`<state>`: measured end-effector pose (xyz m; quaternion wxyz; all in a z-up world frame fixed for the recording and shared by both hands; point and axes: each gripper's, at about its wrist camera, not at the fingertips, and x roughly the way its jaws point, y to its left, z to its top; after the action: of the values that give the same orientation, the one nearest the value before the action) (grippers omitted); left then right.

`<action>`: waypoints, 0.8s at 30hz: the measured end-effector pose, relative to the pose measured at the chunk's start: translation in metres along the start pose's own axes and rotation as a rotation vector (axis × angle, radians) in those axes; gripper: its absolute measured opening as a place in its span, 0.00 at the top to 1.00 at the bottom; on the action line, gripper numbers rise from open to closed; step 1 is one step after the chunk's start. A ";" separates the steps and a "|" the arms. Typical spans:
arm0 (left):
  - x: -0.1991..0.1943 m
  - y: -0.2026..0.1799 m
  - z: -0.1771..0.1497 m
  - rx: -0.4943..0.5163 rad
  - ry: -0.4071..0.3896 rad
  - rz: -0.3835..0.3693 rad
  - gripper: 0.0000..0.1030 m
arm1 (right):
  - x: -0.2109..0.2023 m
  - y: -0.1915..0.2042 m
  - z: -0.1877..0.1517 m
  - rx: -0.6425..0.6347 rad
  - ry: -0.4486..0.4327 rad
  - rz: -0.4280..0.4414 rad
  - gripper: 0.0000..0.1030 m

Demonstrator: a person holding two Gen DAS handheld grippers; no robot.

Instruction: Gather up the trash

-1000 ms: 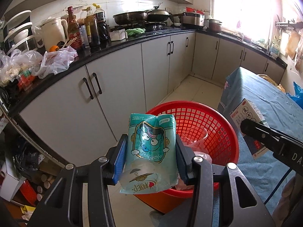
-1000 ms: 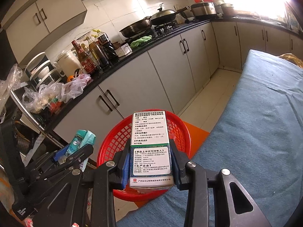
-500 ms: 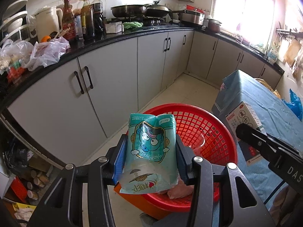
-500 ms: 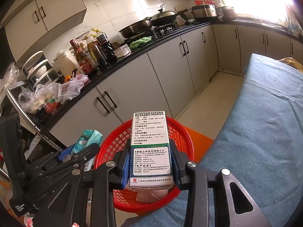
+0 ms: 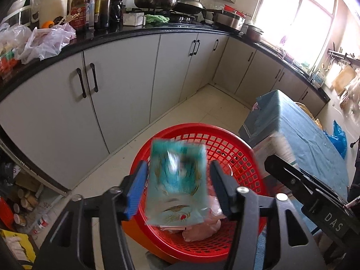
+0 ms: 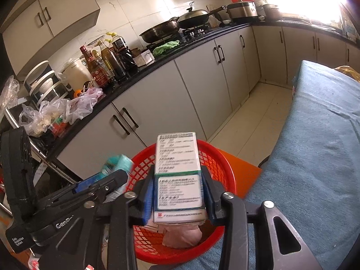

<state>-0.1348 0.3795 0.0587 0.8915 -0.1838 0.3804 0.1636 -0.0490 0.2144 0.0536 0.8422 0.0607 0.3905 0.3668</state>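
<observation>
The left gripper (image 5: 177, 186) has just been opening: its blue-padded jaws stand apart, with gaps on both sides of the pouch (image 5: 177, 180), a glossy teal plastic packet, blurred, between them above the near rim of the basket (image 5: 238, 155).

The right gripper (image 6: 177, 191) has also just been opening. The box (image 6: 177, 173), a stiff white cardboard carton with green bands and fine print, lies between its jaws over the basket's middle; whether the pads still press its sides I cannot tell.

The basket is round red plastic lattice, with crumpled pinkish waste (image 5: 202, 227) in its bottom. It stands on the tiled floor against the corner of a table under a blue-grey woven cloth (image 6: 315, 146). Beyond, flat grey cabinets (image 5: 126, 76) with black handles carry a black glossy counter (image 6: 144, 72) crowded with bottles, plastic bags and pans.
</observation>
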 end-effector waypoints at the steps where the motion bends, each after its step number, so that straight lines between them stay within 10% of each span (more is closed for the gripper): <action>1: -0.002 0.000 -0.001 -0.001 -0.006 0.000 0.34 | -0.001 -0.002 0.000 0.010 -0.007 0.003 0.43; 24: -0.051 0.002 -0.034 -0.023 -0.071 0.077 0.25 | -0.045 -0.010 -0.025 0.008 -0.014 -0.012 0.41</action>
<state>-0.1906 0.3578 0.0743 0.8953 -0.1733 0.3534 0.2088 -0.0807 0.1728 0.0602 0.8470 0.0640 0.3863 0.3596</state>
